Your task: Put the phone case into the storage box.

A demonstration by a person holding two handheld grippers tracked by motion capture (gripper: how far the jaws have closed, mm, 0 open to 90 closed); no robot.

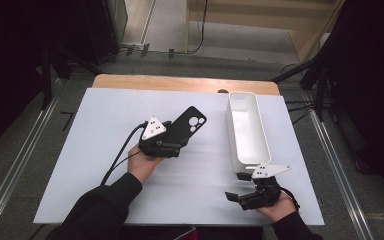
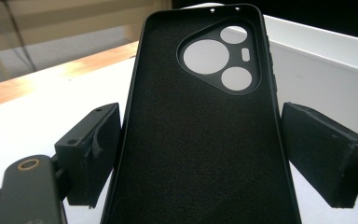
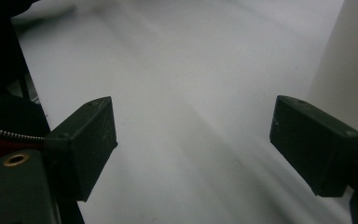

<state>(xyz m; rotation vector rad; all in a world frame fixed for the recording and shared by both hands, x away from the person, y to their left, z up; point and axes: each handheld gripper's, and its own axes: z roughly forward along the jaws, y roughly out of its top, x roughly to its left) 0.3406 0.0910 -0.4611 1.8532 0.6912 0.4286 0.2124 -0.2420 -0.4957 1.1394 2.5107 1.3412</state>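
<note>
Right tongs (image 1: 236, 186) agape, empty, left tongs (image 1: 176, 137) clasping black phone case (image 1: 187, 125), white bin (image 1: 247, 130) beside

White sheet (image 1: 105, 165) over wooden table (image 1: 180, 83); grey floor (image 1: 25, 165); dark curtains at sides.

Left claw (image 1: 177, 137) clamped mid-table; right claw (image 1: 236, 186) gapes wide near the table's front edge.

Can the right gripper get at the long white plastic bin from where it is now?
Probably yes. The right gripper sits with jaws open and empty just below the near end of the long white plastic bin, with bare white table sheet between them. The black phone case lies off left.
</note>
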